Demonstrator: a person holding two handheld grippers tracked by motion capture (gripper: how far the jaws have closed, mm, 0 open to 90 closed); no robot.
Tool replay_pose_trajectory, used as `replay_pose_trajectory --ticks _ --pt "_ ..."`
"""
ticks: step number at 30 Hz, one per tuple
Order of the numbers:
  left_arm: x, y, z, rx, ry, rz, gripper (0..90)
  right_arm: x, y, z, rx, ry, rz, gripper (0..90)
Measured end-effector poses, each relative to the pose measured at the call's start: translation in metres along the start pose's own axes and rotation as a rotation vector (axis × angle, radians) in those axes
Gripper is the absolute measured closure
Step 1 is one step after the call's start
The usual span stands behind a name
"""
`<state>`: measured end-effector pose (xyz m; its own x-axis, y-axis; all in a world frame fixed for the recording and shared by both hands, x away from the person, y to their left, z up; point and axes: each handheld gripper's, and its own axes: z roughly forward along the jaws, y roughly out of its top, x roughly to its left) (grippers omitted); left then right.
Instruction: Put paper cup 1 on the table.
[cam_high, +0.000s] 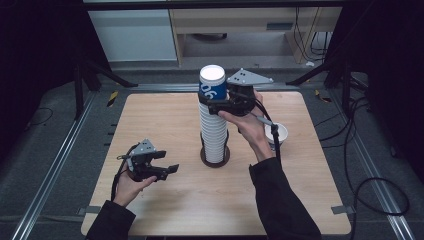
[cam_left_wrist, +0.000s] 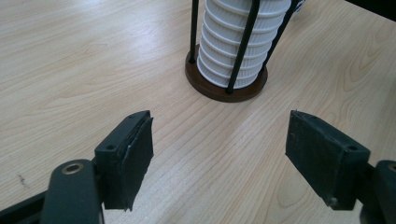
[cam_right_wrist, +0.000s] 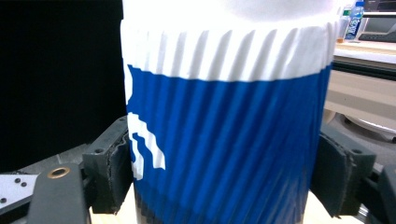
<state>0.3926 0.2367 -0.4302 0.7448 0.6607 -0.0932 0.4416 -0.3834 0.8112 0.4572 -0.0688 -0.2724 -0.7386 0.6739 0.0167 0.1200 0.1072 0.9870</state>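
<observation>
Blue cup (cam_high: 212, 85) sits clamped in the right gripper (cam_high: 219, 106); yanking crooked could topple the stack (cam_high: 213, 135). Left gripper (cam_high: 167, 169) gapes empty.

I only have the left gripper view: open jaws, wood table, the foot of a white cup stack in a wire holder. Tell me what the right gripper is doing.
Observer: The right gripper is at the top of the tall stack of white ribbed paper cups, jaws closed on the blue-and-white ribbed paper cup crowning it.
Operator: Report anything else on the table.
Observer: A single white paper cup stands upright near the right edge of the light wooden table.
Operator: Place my left gripper.
Observer: The left gripper sits low, front-left of the stack, apart from it.
</observation>
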Motion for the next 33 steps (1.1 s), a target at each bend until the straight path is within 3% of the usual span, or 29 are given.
replay_pose_trajectory --ticks 6,24,33 --pt "0.0 0.0 0.0 -0.003 0.0 -0.004 22.9 -0.001 0.007 -0.006 -0.043 0.013 -0.004 20.8" --pt "0.001 0.0 -0.001 -0.001 0.002 -0.004 22.8 0.0 0.043 -0.021 -0.098 0.023 -0.037 22.1" --pt "0.001 0.0 -0.002 -0.001 0.002 -0.005 22.8 0.002 0.061 -0.038 -0.15 0.013 -0.058 22.1"
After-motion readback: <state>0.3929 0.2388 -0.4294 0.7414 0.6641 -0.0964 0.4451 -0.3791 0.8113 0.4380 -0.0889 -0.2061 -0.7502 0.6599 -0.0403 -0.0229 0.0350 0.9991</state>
